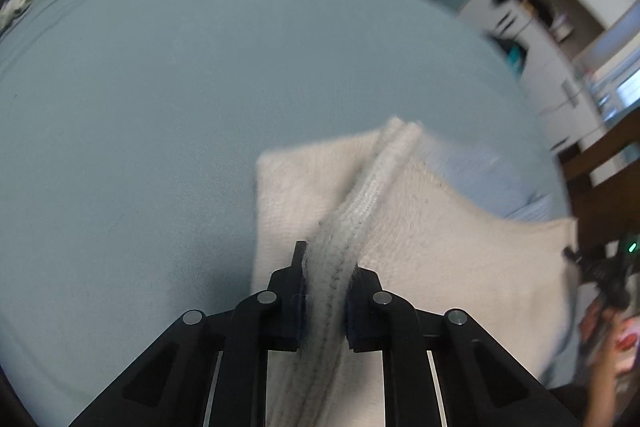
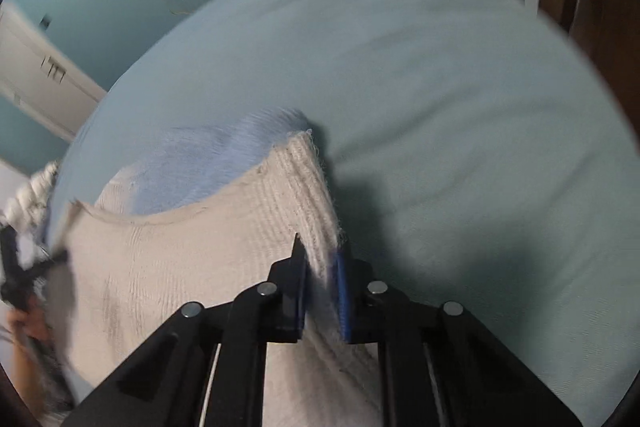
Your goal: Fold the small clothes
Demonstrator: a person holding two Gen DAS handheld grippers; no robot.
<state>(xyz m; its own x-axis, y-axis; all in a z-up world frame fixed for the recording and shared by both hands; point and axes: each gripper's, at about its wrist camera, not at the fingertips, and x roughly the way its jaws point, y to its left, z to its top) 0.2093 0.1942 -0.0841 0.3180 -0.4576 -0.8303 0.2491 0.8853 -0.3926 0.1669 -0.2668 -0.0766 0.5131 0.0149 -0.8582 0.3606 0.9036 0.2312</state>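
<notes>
Your left gripper (image 1: 325,301) has its black fingers (image 1: 289,301) clenched on the thick ribbed edge of a cream knitted garment (image 1: 440,259), which runs up between the pads and away from the camera. From that pinched edge the garment spreads to the right in the left wrist view, lifted above a pale blue bed sheet (image 1: 160,87), with a light blue lining or second layer showing behind its curved upper edge. Your right gripper (image 2: 323,297) is likewise clamped on a ribbed edge of the same cream knitted garment (image 2: 180,259), its fingers (image 2: 290,299) closed around the fabric, and the cloth stretches off to the left, sagging in a curve between your two grippers. The bed sheet (image 2: 440,107) fills the rest of that view, blurred. At the far right of the left wrist view your right hand (image 1: 608,359) shows, blurred, holding its tool. White cupboards (image 1: 552,39) stand beyond the bed.
</notes>
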